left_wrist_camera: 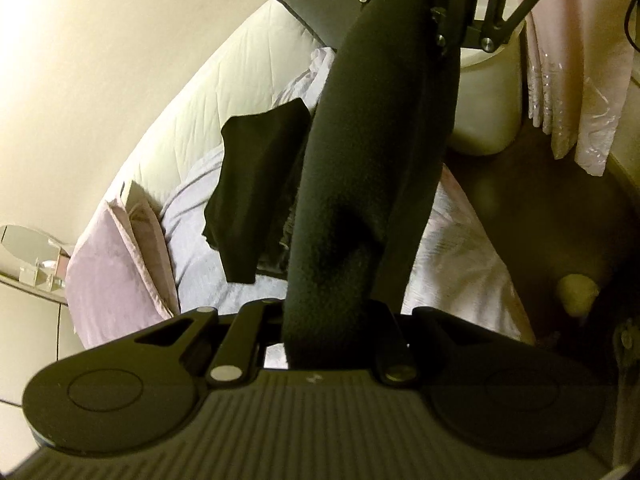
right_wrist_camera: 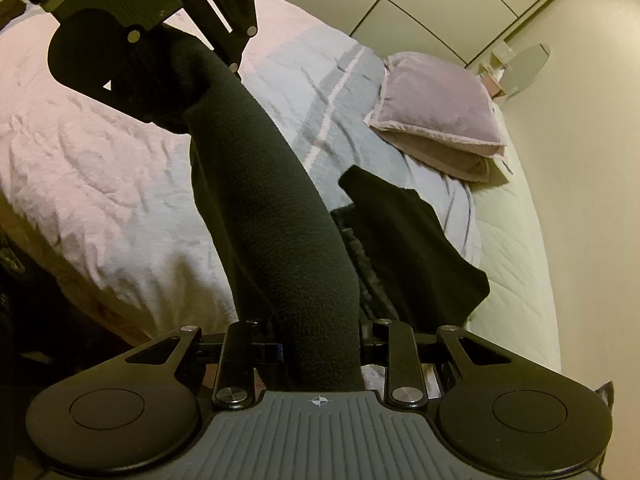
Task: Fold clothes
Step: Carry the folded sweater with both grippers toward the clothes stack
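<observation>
Both grippers up over the bed, a black garment strung between them!

The left gripper (left_wrist_camera: 320,320) pinches one end of the garment (left_wrist_camera: 360,160), the right gripper (right_wrist_camera: 320,356) clamps the other, and the fleecy cloth runs taut from one to the other above the bed (right_wrist_camera: 100,168). More black cloth (right_wrist_camera: 404,248) lies on the blanket, near a pink pillow (right_wrist_camera: 436,120).
</observation>
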`<state>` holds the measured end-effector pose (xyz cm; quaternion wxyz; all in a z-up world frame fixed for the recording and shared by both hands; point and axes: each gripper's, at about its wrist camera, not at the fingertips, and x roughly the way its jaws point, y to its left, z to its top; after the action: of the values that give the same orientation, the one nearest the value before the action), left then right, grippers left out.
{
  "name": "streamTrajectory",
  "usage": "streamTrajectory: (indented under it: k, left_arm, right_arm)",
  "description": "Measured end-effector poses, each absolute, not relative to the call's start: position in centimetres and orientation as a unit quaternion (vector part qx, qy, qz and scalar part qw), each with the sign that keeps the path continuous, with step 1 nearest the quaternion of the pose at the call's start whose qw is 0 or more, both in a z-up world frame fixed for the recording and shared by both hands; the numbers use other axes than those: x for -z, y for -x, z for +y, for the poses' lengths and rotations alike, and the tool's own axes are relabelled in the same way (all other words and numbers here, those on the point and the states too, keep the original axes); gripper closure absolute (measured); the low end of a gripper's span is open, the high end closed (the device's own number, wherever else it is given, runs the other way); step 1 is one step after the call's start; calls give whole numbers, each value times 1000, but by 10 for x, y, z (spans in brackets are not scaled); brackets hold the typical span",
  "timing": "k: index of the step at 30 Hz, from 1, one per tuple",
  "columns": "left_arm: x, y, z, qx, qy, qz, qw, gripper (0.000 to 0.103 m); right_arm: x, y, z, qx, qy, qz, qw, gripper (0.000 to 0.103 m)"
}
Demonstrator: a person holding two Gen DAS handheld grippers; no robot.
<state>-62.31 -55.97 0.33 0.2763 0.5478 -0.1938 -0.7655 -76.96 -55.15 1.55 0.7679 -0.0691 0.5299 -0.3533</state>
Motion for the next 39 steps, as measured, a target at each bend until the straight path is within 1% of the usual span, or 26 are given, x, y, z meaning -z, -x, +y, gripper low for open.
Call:
streamTrajectory:
  k: [11,16,20,24,27,30,33,36,37,39]
  left_arm:
    - [-22,648,-647,793,-485,-257,266,92]
    - [-32,671,-706,787,-479,-280,269,92]
    - [-37,694,-760,777,-481,-295,281,92]
    - [-34,720,-829,753,-496,-304,308,92]
    - [-25,741,-879,730,-502,-313,341,92]
    - [7,757,-917,716,-518,-295,364,92]
    - [76,769,-934,709,-560,-260,341,91]
    - [149,773,-942,706,-607,-195,308,86]
    - [166,772,-940,705,-618,-179,298,83]
    - [180,769,-930,702,-614,-192,305,83]
  right_arm:
    - [-49,792,-623,418,79,541,726,75]
    - [-62,807,-668,439,85,536,716,75]
    - [-65,823,-723,434,100,530,722,75]
    - [-63,848,-800,417,129,518,735,75]
    - [-54,862,-856,412,173,509,735,75]
    - [-29,875,-903,406,208,499,737,75]
    - [25,882,-933,384,226,507,738,75]
    - [105,888,-940,320,195,543,751,73]
    - [122,889,-937,305,190,554,751,71]
    - [148,892,-926,287,190,569,746,68]
